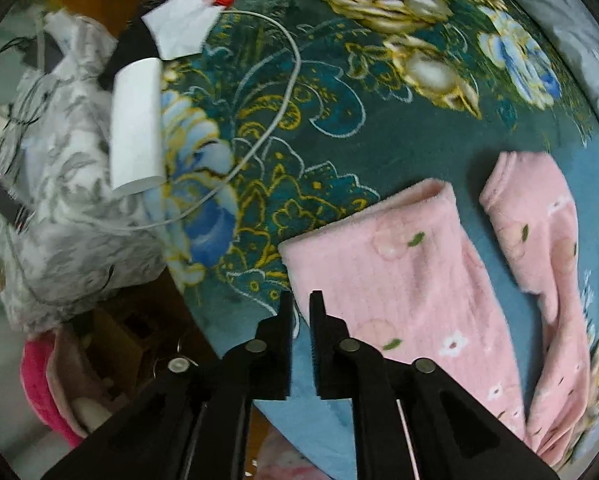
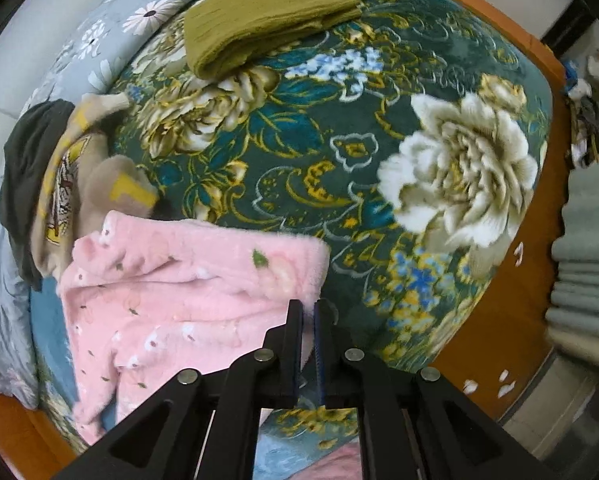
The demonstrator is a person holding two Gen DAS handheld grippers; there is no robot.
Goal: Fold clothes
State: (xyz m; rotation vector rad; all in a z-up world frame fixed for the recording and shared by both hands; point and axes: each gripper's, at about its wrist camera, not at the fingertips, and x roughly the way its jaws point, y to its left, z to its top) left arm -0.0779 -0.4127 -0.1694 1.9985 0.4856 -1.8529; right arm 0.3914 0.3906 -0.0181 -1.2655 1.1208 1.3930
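The fuzzy pink fruit-and-flower print pyjama trousers (image 1: pixel 411 280) are laid on the dark teal floral plush blanket (image 1: pixel 299 120), w/ two legs spread apart and cuffs pointing away in the left wrist view. The left gripper (image 1: pixel 300 304) is seen narrowed to a slim gap at the edge of one leg's hem; whether fabric is pinched can't be told. The right gripper (image 2: pixel 308 312) is clamped on the pink hem corner (image 2: pixel 311 264), w/ fabric seen between the jaws. An olive-green folded knit garment (image 2: pixel 267 16) is lying farther back on the blanket. A white cylindrical roll (image 1: pixel 137 124) & thin white cable (image 1: pixel 283 92) are seen near the blanket's edge.
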